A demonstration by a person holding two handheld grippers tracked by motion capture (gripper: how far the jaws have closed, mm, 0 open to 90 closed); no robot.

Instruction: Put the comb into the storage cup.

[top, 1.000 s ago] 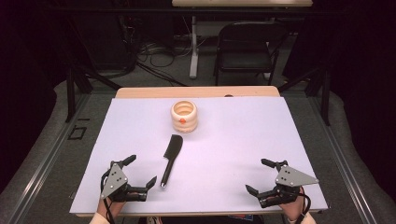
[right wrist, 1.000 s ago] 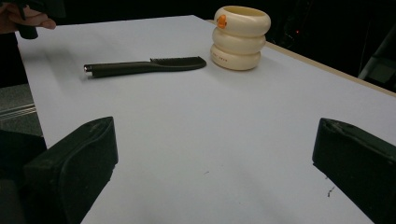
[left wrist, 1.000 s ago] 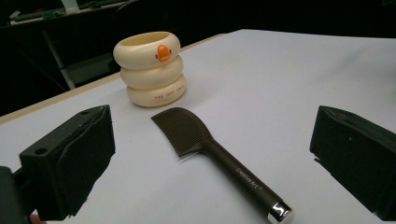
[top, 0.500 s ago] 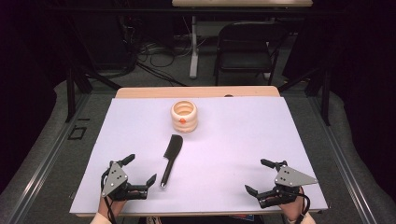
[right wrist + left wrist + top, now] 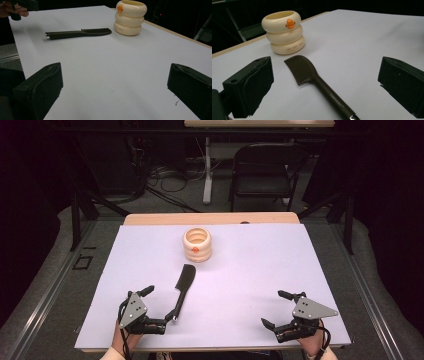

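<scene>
High view: comb (image 5: 182, 289) lies just beside the released left claw (image 5: 159, 302), handle nearest.

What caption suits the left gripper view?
Open left gripper facing a black comb lying before a cream ringed holder.

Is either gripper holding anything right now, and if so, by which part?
Nothing is held. The left gripper is open, with the black comb lying on the table between its jaws, untouched. The right gripper is open over bare table.
</scene>
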